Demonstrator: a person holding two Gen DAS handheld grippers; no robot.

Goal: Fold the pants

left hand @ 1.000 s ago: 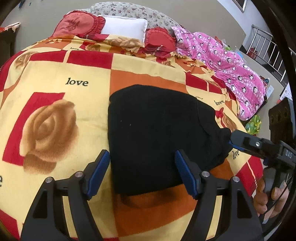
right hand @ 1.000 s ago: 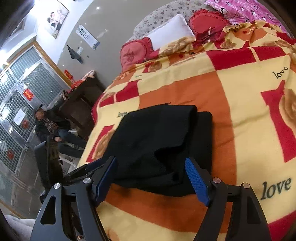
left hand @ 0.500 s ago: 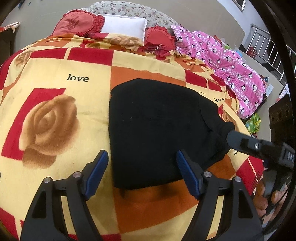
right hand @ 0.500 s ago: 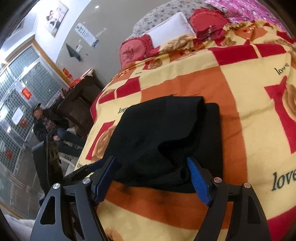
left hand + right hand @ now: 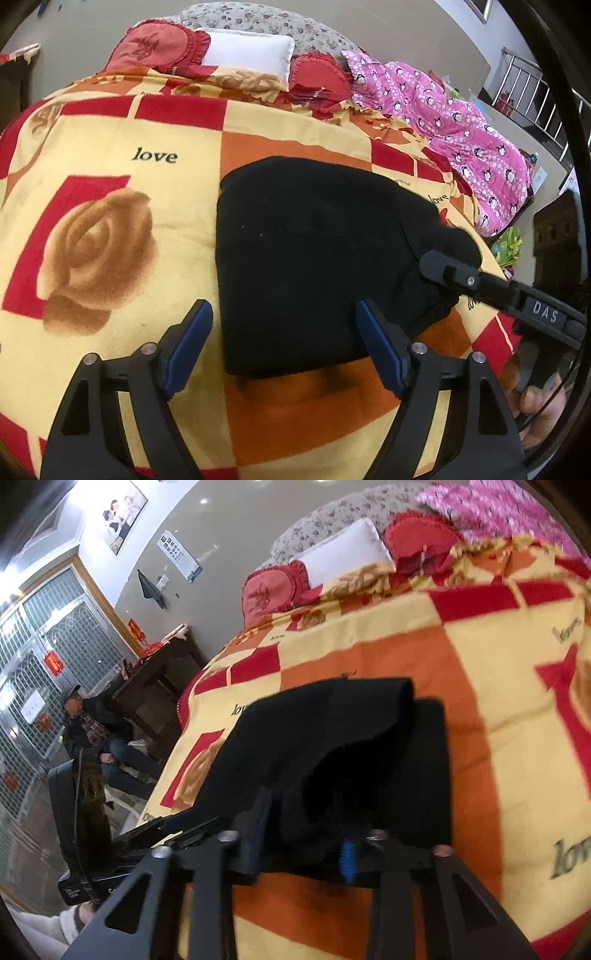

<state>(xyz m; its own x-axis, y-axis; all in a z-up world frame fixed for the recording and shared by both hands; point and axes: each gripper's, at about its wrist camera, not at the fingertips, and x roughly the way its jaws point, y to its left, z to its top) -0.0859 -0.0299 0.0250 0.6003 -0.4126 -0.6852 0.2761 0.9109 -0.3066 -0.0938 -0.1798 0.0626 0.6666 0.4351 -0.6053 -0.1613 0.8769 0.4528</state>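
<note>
The black pants (image 5: 310, 251) lie folded into a thick rectangle on the orange, yellow and red blanket (image 5: 110, 221). My left gripper (image 5: 284, 347) is open, its blue pads either side of the pants' near edge, holding nothing. My right gripper (image 5: 303, 838) has its jaws narrowed on a raised bunch of the black pants (image 5: 332, 746) at their near end. In the left wrist view the right gripper (image 5: 443, 266) presses into the pants' right end.
Red cushions (image 5: 155, 48), a white pillow (image 5: 247, 51) and a pink penguin quilt (image 5: 461, 122) lie at the bed's far side. A dark wooden table (image 5: 155, 679) and a seated man (image 5: 88, 727) are left of the bed.
My right gripper has moved forward onto the pants and closed its jaws on the fabric. My left gripper has stayed open and almost still.
</note>
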